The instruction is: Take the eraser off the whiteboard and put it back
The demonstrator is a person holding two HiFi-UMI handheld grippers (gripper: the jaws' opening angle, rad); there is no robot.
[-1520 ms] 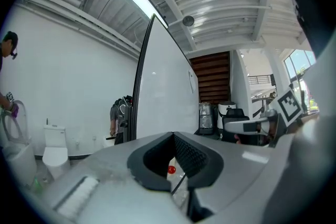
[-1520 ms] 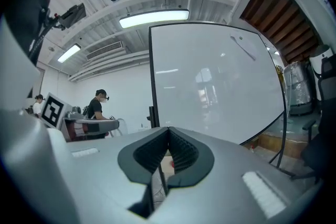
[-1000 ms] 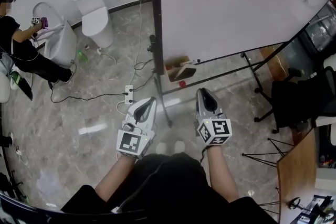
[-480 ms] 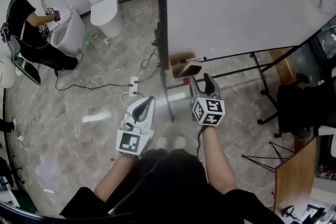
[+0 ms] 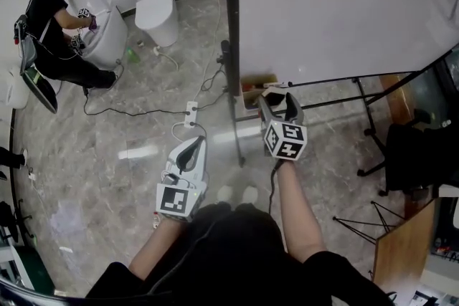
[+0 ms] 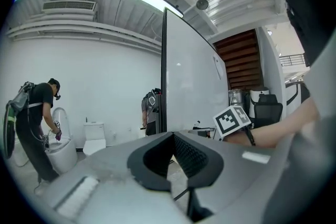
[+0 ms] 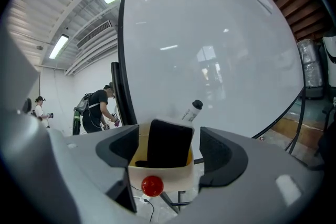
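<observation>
The eraser (image 7: 169, 144), a dark block, stands upright in a small yellowish box (image 7: 157, 176) with a red knob (image 7: 152, 184), at the lower left corner of the whiteboard (image 5: 344, 3). My right gripper (image 5: 276, 100) reaches up to this box. Its jaws have just been opening and stand wide apart. In the right gripper view (image 7: 169, 152) the eraser (image 5: 273, 92) shows between the jaws, and the pads do not touch it. My left gripper (image 5: 190, 147) hangs lower over the floor, shut and holding nothing; in its own view (image 6: 173, 157) the pads sit close together.
A marker bottle (image 7: 192, 110) rests on the board's ledge behind the box. The board's black post (image 5: 231, 46) and stand legs reach across the floor. A power strip (image 5: 191, 113) and cables lie left of it. A person (image 5: 54, 32) bends over toilets (image 5: 154, 0). A chair (image 5: 423, 154) stands right.
My right gripper went forward to the box and its jaws opened from shut to wide. The left gripper shifted slightly lower.
</observation>
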